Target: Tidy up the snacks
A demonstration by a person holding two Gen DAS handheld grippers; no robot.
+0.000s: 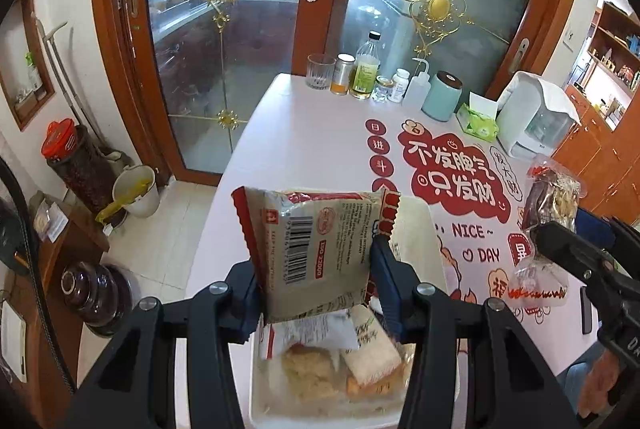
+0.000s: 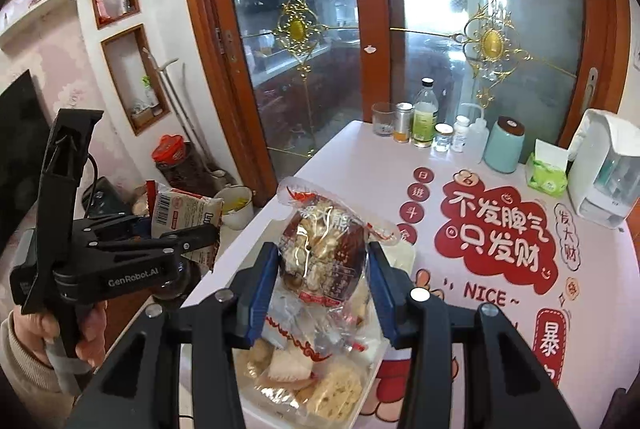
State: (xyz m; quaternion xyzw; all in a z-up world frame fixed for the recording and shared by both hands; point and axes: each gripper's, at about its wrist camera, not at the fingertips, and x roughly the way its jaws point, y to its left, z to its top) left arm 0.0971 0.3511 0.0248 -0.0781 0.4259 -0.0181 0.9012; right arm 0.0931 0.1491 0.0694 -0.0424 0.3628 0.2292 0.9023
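Both my grippers hold snacks above the white rectangular plastic tray [image 1: 420, 217].

My left gripper [image 1: 316, 293] pinches the grey-and-red foil wafer packet [image 1: 316, 249], long axis toward 12 o'clock; my right gripper [image 2: 320, 293] pinches the clear-wrapped brown pastry [image 2: 324, 253]; the tray lies at 6 o'clock under both, equally near.

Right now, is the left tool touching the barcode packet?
Touching. The left wrist view shows the left tool with its blue pads pressed against both sides of the barcode packet, held above the tray.

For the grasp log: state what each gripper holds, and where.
Left gripper pinches the barcode snack packet by its lower side edges. Right gripper pinches the clear brown snack bag across its middle.
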